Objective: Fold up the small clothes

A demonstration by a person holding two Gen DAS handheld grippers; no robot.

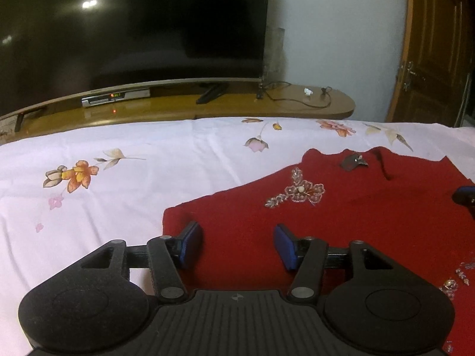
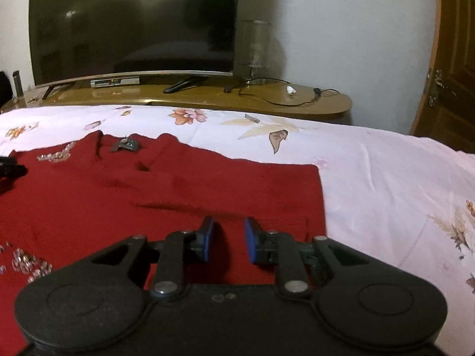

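Left wrist view: the left gripper (image 1: 239, 244) hangs level over the red garment (image 1: 356, 222), jaws spread wide with nothing between them; the cloth's left corner lies just beyond the left pad.

Right wrist view: the right gripper (image 2: 226, 238) sits low over the same garment (image 2: 148, 195), jaws parted narrowly and empty, its right edge just past the right pad on the floral sheet (image 2: 386, 178).

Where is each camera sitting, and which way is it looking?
Left wrist: on the left gripper, over the red garment's left edge, facing the TV; its open blue fingers show, and the other gripper's tip at the right border.
Right wrist: on the right gripper, over the garment's right edge, facing the same way; its open fingers show.
Shared: garment, floral sheet, TV, wooden shelf, door.
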